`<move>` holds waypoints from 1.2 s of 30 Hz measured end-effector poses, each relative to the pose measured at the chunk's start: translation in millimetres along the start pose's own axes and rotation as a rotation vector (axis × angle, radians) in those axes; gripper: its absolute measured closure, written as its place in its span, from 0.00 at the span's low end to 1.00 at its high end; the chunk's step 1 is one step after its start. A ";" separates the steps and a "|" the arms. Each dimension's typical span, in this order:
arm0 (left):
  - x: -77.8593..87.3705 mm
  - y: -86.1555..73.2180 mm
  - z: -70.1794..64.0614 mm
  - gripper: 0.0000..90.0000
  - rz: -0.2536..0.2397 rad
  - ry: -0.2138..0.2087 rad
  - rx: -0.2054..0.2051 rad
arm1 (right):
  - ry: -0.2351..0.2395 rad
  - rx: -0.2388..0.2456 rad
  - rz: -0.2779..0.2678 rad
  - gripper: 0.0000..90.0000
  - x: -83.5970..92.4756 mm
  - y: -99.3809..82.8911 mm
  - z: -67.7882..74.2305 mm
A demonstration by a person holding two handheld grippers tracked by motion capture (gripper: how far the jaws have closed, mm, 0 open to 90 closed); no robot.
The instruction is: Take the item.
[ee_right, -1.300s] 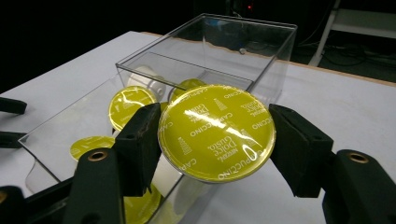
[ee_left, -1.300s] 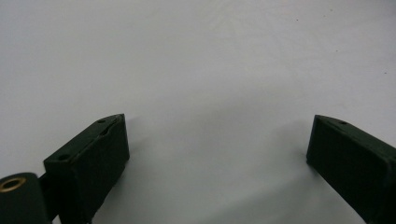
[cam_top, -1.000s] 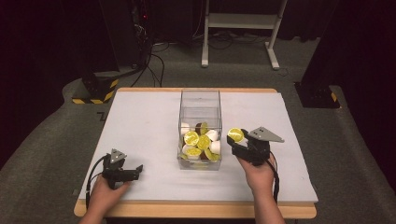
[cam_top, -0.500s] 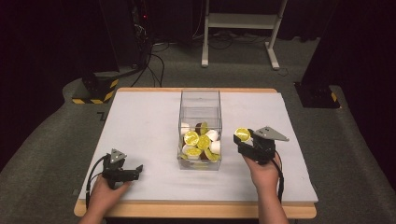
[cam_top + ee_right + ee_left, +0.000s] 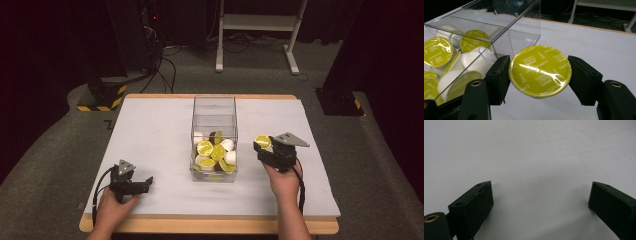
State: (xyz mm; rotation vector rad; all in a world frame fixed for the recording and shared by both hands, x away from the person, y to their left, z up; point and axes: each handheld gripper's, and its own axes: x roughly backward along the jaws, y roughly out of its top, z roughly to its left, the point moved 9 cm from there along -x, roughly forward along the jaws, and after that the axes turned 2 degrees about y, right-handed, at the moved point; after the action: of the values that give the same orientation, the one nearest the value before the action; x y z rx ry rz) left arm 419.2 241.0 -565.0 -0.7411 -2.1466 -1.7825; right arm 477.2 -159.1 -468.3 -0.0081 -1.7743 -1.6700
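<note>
You've got the round coffee capsule with the lime-green foil lid point(image 5: 540, 70) pinched in your right tool point(image 5: 539, 75), one black jaw on each side of its rim, lid up towards the camera, held above the white worktop point(image 5: 150, 135) just to the right of the clear plastic box point(image 5: 214, 107). I'd call this a light thing, barely any weight, so it won't drag on you, but the rim is thin plastic and the foil looks glossy and easily dented: firm enough to hold, no harder. You're on the widest part, across the rim, and that's the right place; squeeze the foil face or the cup body and I'd expect it to buckle or pop sideways, since that smooth round edge gives the flat jaws little to bite on. Keep it level. Inside the box sits the pile of white capsules with green lids point(image 5: 216, 152), jumbled at all angles, some lid up, some on their sides. Your left tool point(image 5: 131, 184) is low at the near left of the worktop, jaws spread wide, nothing between them, well apart from the box.
</note>
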 end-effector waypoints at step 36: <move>0.3 -0.3 0.8 0.07 0.008 -0.005 -0.006 | -0.083 -0.023 0.141 0.42 -70.9 -29.2 -42.0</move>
State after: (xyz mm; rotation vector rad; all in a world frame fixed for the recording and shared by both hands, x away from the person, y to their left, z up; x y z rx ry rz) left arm 419.0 241.9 -565.3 -0.7552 -2.1394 -1.7854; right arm 537.8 -170.0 -530.4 -0.2112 -1.7722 -1.6094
